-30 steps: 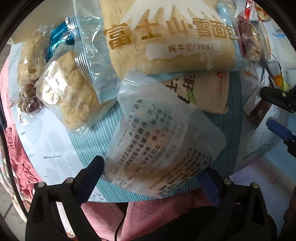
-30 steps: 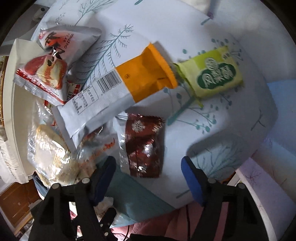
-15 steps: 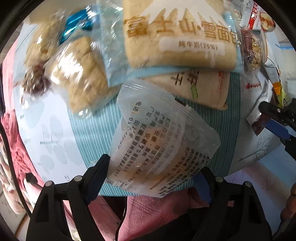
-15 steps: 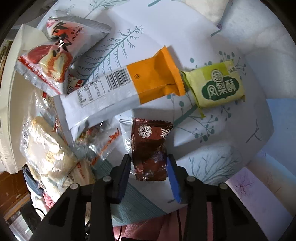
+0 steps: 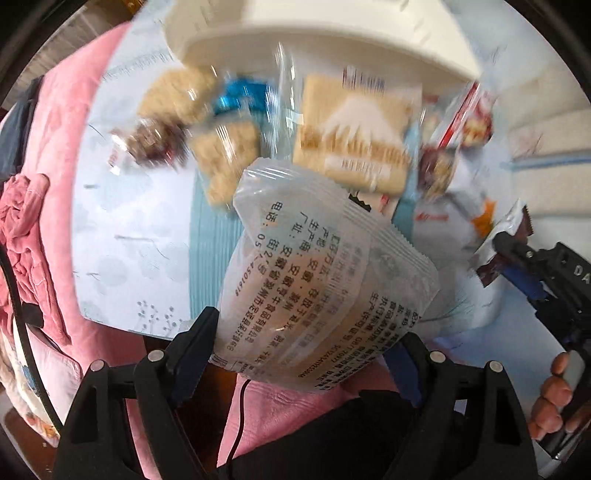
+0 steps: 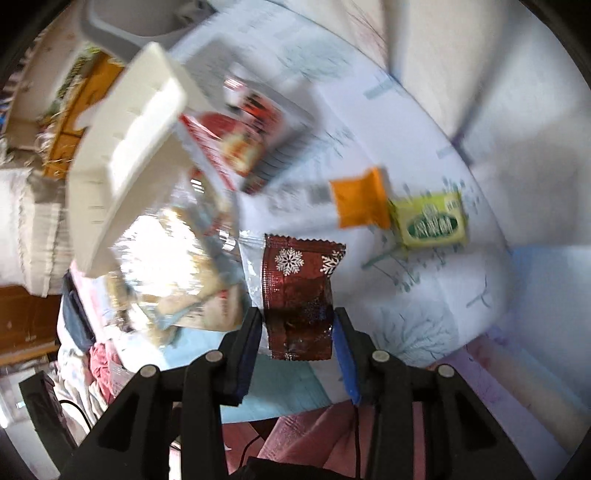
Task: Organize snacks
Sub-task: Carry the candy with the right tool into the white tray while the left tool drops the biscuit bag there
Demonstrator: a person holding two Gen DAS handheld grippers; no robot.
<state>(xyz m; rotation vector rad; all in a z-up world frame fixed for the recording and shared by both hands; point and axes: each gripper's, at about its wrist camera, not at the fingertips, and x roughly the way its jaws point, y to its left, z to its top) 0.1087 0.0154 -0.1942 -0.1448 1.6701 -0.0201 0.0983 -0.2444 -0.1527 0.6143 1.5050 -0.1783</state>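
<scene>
My left gripper (image 5: 306, 336) is shut on a translucent white snack packet (image 5: 321, 273) printed with Chinese text and holds it up above the table. My right gripper (image 6: 297, 332) is shut on a dark red wrapper with white snowflakes (image 6: 299, 291), lifted off the cloth. That gripper and wrapper also show at the right of the left wrist view (image 5: 506, 251). Behind lie a large bread pack with a mountain picture (image 5: 354, 136), clear bags of oat cakes (image 5: 225, 155), an orange and white bar (image 6: 354, 203) and a green pastry pack (image 6: 432, 221).
A white plastic basket (image 6: 125, 147) stands at the back left of the pile; its rim shows in the left wrist view (image 5: 295, 22). Red snack packs (image 6: 236, 136) lie beside it. A pink blanket (image 5: 48, 184) borders the patterned tablecloth (image 6: 424, 314).
Both grippers have risen and pulled back with their packets. The right gripper closed on the snowflake wrapper and lifted it. The view now takes in the white basket.
</scene>
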